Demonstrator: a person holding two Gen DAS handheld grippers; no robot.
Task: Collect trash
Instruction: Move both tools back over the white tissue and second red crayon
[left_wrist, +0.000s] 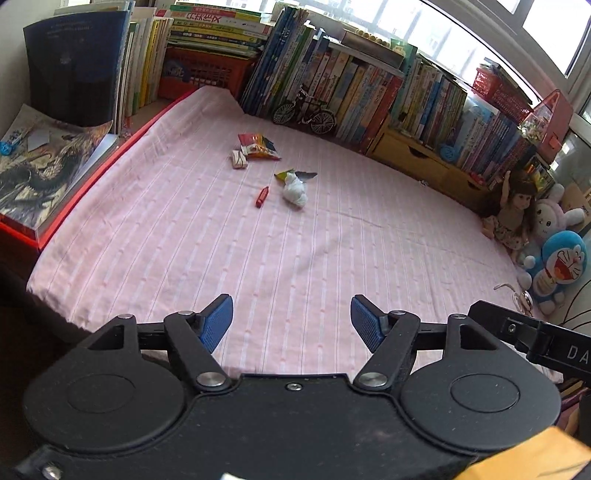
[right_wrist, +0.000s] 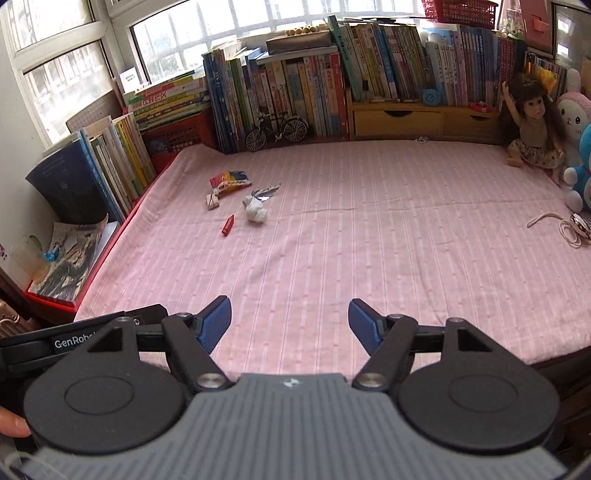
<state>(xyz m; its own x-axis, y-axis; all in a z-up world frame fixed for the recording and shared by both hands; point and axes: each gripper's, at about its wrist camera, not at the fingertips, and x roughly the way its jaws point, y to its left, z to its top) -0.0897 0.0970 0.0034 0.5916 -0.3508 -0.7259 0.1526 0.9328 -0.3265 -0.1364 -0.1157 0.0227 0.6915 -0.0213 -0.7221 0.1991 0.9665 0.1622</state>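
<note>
Trash (left_wrist: 294, 190) near the bed's (left_wrist: 332, 258) far left corner is light and crushable; pinch the tissue wad's middle. Your left gripper (left_wrist: 291, 319) and right gripper (right_wrist: 290, 321) gape, empty.

right gripper (right_wrist: 290, 319) jaws wide apart, nothing between. Trash on pink sheet (right_wrist: 369, 240), far left: snack wrapper (right_wrist: 229, 180), white wad (right_wrist: 255, 211), red tube (right_wrist: 228, 225).

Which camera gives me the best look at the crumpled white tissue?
Left wrist: the crumpled white tissue appears larger and nearer centre, beside the red crayon. The right wrist view shows the same tissue, smaller and off to the left.
</note>
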